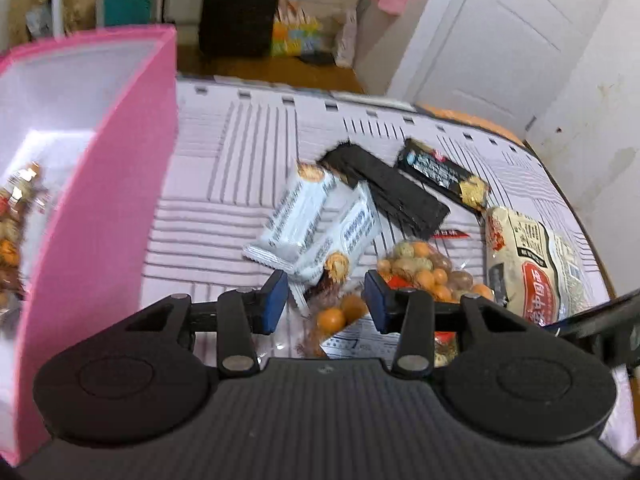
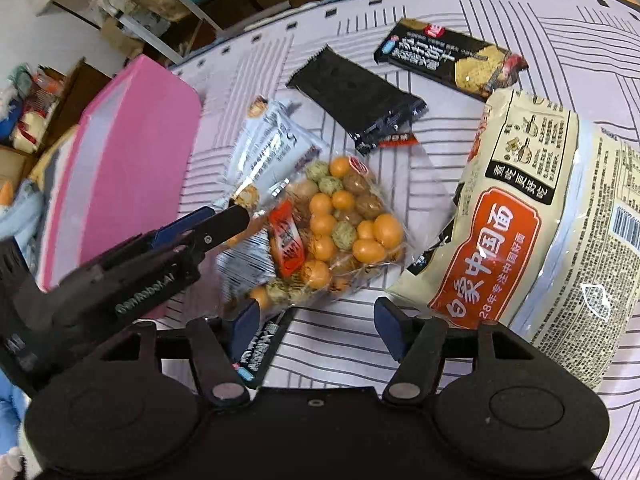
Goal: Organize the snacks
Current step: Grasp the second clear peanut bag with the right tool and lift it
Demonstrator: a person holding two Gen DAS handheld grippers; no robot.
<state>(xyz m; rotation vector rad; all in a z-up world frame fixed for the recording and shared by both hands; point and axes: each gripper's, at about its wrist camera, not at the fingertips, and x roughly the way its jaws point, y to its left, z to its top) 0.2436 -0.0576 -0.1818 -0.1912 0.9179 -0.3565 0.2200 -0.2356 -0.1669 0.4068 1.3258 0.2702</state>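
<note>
On the striped bed sheet [image 1: 224, 152] lies a clear bag of coated peanuts [image 1: 424, 272] [image 2: 340, 224]. Around it are two white packs [image 1: 304, 216] [image 2: 272, 148], a plain black pack [image 1: 400, 196] [image 2: 360, 100], a dark cracker pack [image 1: 444, 176] [image 2: 448, 56] and a big noodle bag [image 1: 532, 264] [image 2: 520, 220]. My left gripper [image 1: 325, 300] [image 2: 228, 218] hovers open over the peanut bag's near-left corner, its pads not pressing on it. My right gripper [image 2: 317, 326] stands open just below the peanut bag. Another dark pack [image 2: 260, 348] lies under its left finger.
A pink box [image 1: 100, 220] [image 2: 132, 152] stands at the left with several snack bags inside. Beyond the bed are a black suitcase [image 1: 240, 8], a white door [image 1: 500, 32] and cluttered cartons [image 2: 48, 100]. The bed's edge curves along the far and right sides.
</note>
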